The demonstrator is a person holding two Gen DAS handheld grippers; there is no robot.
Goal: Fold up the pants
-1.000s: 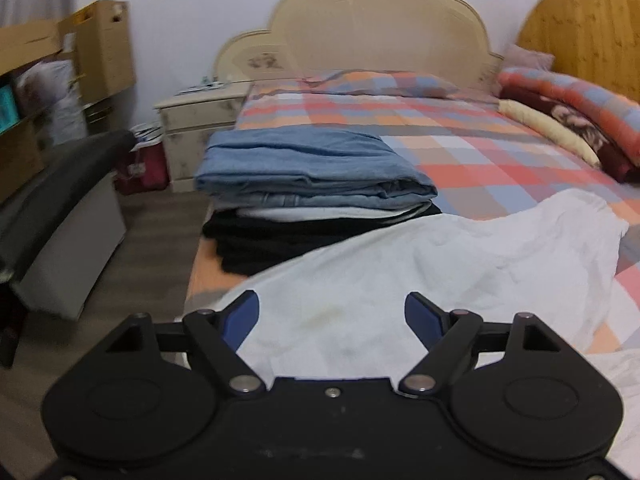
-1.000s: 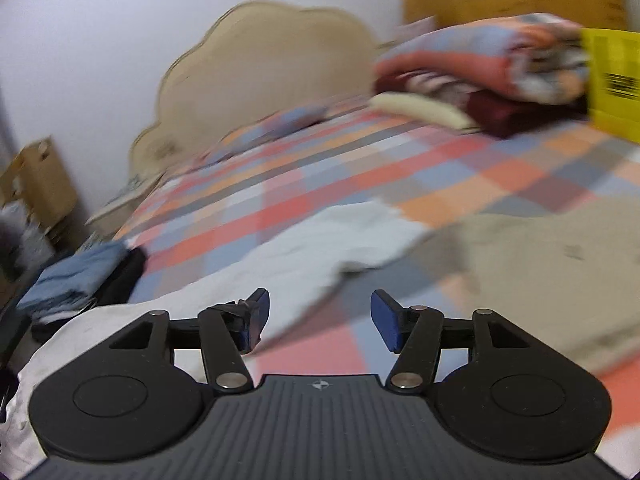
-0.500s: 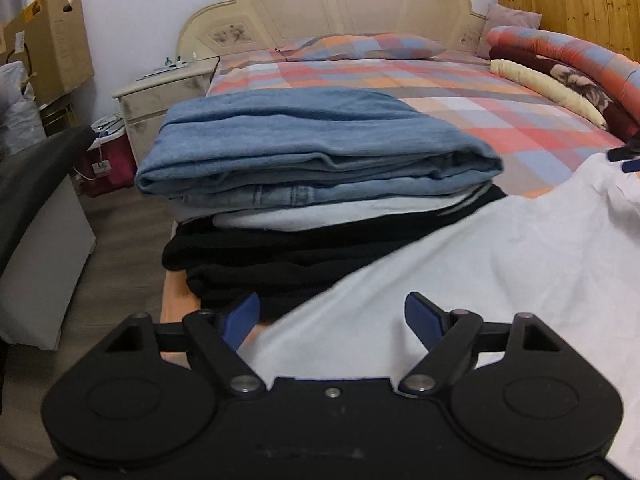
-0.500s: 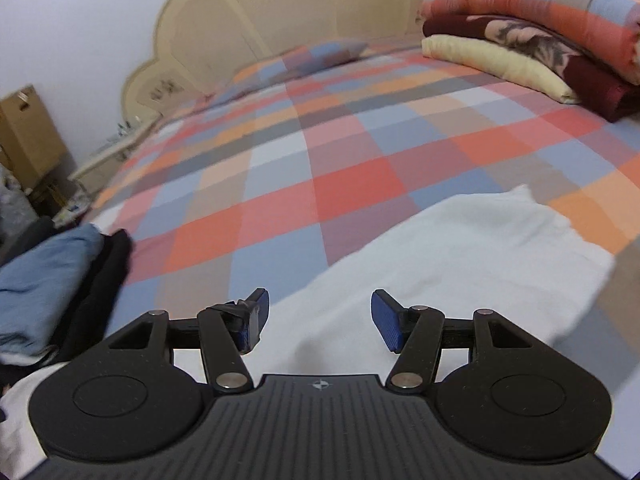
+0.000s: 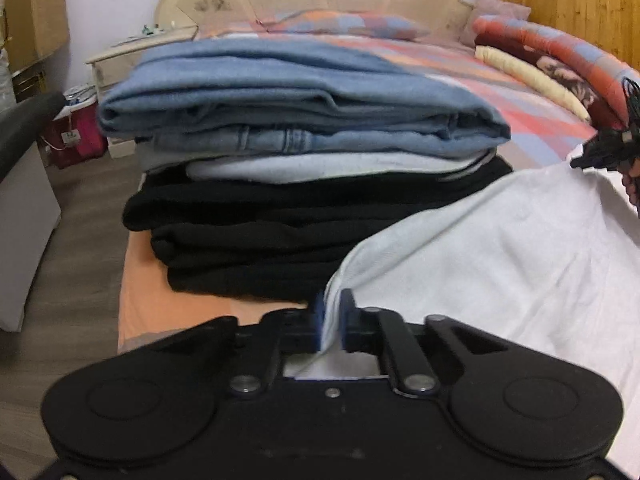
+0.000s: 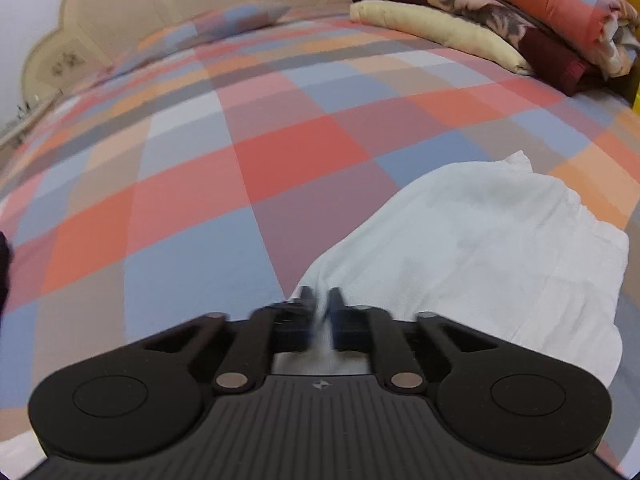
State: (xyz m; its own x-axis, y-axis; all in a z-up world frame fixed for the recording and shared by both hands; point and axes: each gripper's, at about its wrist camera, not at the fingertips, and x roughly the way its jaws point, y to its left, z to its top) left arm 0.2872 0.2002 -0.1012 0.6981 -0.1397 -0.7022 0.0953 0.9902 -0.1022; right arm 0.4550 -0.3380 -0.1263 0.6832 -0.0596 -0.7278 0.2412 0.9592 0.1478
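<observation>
- Both grippers have dropped toward the bed since the earlier frames, when their jaws stood wide over the cloth; now each pair is clenched on fabric.
- Left gripper [image 5: 330, 316]: its 2 blue pads pinch an edge of the white pants [image 5: 500, 264], with a ridge of cloth rising up and away from between them toward the right.
- Right gripper [image 6: 319, 312]: its jaws are clamped on another edge of the same garment, the cloth spreading ahead and to the right of them over the checked bedspread [image 6: 208, 184].
- In the left view the right gripper shows at the far right edge of the cloth, so the 2 grips sit well apart with the fabric stretched between them; which part of the pants this edge is, I cannot tell.
- Stack of folded clothes [image 5: 304, 168], jeans over black items, stands just ahead of the left jaws and touches or nearly touches the pants' edge.
- Folded blankets [image 6: 500, 20] lie far ahead of the right jaws, well apart from the work.
- Judgement: the next move likely lifts and carries this held edge, and the left side has the least room because of the stack.
</observation>
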